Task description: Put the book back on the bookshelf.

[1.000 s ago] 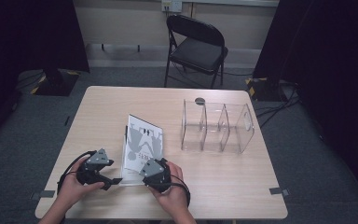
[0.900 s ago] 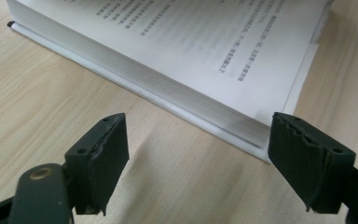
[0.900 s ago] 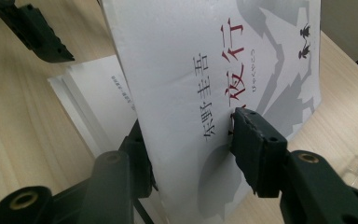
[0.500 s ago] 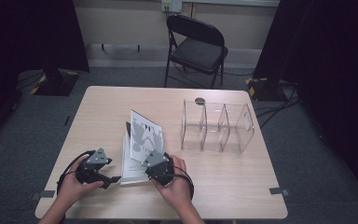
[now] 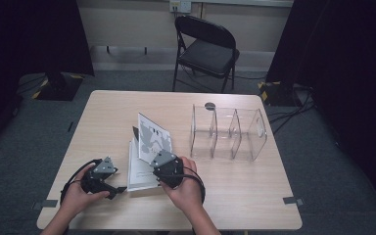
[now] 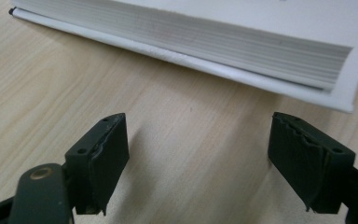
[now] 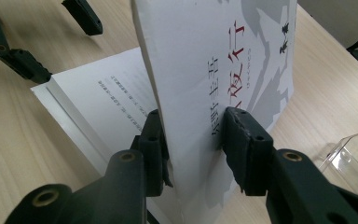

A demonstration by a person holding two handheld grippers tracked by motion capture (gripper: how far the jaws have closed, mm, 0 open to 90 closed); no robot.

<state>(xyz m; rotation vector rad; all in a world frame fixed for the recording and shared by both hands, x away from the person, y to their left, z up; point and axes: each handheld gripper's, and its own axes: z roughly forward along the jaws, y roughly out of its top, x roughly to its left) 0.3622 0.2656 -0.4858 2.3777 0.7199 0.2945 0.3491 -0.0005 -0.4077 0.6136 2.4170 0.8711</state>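
The left gripper [image 5: 111, 185] is resting low on the table [image 5: 103, 117] near its front left edge, its jaws spread wide with nothing between them but bare wood. In the left gripper view those jaws are pointing at the book's [image 6: 242, 42] page edges, which are lying just beyond the tips, close but not touching.

The book [image 5: 139, 169] is lying flat near the front of the table, between the two grippers, with its long axis running roughly from the person toward the far edge. Its front cover [image 5: 152, 138] is standing lifted, rising steeply off the page block and leaning a little toward the right.

The right gripper [image 5: 162, 165] is gripping that cover near its lower edge; its jaws have just been closing, and in the right gripper view the fingers [image 7: 244, 144] are pinching the printed cover [image 7: 233, 70] from both sides, with the white first page [image 7: 107, 100] lying exposed to the left of it.

Farther right, well apart from the book, a clear divided rack [image 5: 230, 133] is standing on the table, its row of compartments running left to right.
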